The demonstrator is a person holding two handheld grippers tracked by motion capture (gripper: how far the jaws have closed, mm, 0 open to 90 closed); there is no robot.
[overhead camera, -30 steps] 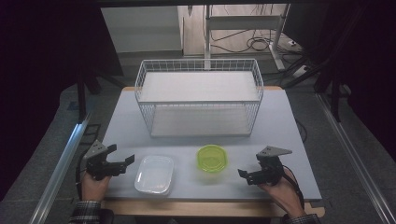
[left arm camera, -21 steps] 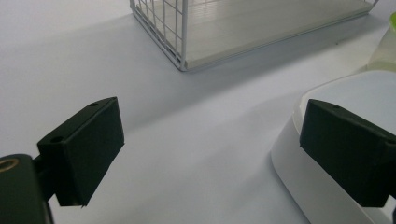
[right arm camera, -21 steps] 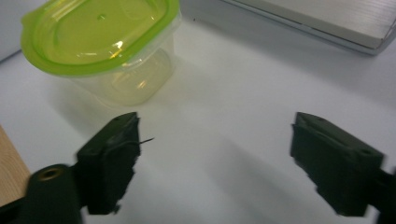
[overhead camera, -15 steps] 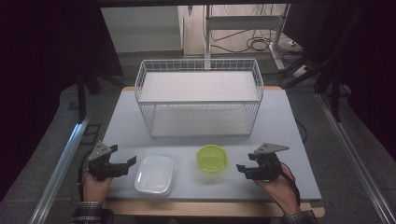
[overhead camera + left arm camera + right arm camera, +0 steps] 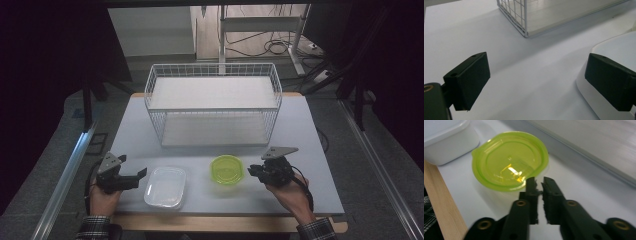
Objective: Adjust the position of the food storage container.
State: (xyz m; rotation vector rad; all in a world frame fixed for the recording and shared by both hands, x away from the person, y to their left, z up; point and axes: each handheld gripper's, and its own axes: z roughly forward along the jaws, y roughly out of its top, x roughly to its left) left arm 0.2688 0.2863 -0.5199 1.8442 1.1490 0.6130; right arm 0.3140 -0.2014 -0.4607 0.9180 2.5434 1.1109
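Green bowl [image 5: 227, 169] sits on the table [image 5: 310, 150], front centre, beside the white container [image 5: 165, 186]. Looks light, thin, slick plastic (rim's the grab point). Right gripper [image 5: 539, 184] has just clenched empty near its rim; left gripper [image 5: 536, 82] gapes wide.

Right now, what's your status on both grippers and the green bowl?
Left gripper open, beside the white container. Right gripper just closed, fingers empty, right of the green bowl. Bowl untouched on the table. Nothing between.
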